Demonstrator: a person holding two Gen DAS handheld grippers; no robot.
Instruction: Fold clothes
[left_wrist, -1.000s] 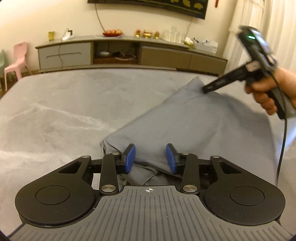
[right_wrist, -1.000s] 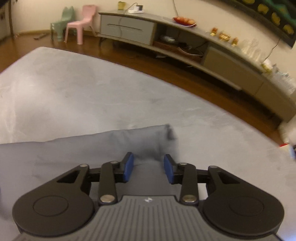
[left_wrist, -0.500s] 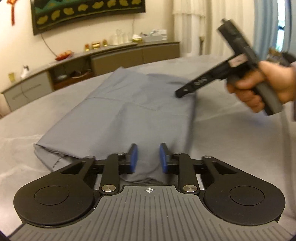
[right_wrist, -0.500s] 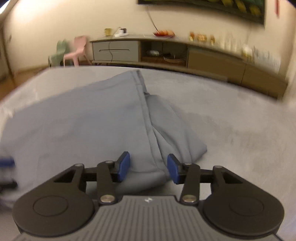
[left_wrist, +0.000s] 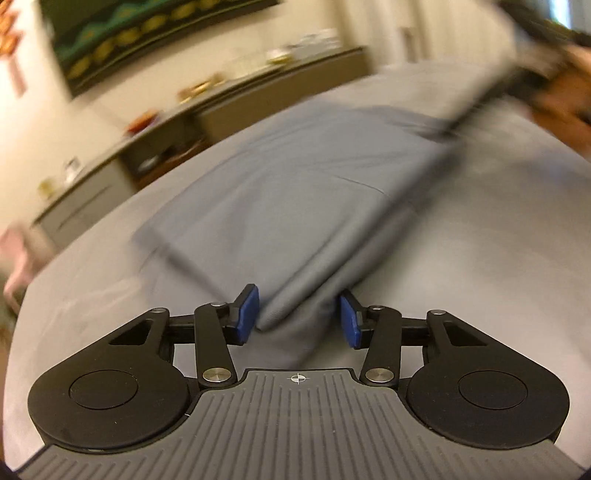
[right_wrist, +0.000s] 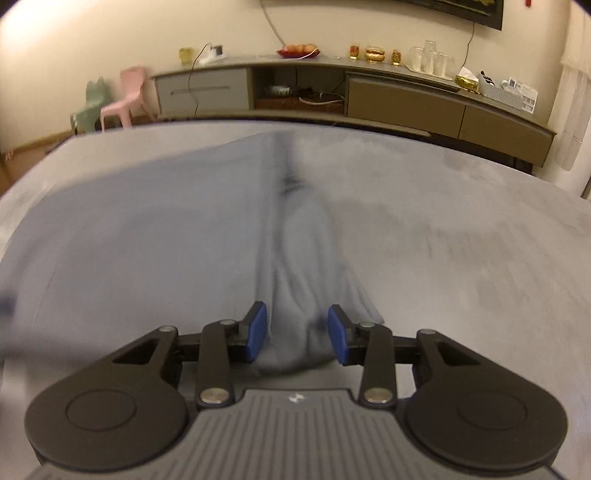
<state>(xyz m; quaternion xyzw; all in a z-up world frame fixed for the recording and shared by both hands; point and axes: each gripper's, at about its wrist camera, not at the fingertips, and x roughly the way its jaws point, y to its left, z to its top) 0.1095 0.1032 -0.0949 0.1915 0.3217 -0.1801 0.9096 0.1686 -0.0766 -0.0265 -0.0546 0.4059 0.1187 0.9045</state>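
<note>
A grey folded garment lies flat on the grey bed surface. My left gripper is open, its blue pads either side of the garment's near corner. In the right wrist view the same garment spreads to the left, with a bunched fold running down the middle. My right gripper is open, its pads straddling the near end of that fold. The right gripper and the hand holding it show blurred at the top right of the left wrist view.
A long low sideboard with glasses, a fruit plate and cables stands against the far wall. Small pink and green chairs stand at its left end. The grey bed surface extends right of the garment.
Both grippers have shifted along the garment's edge and both views are motion-blurred. The left jaws have widened. The right gripper has moved closer to the bunched fold, which now sits between its pads.
</note>
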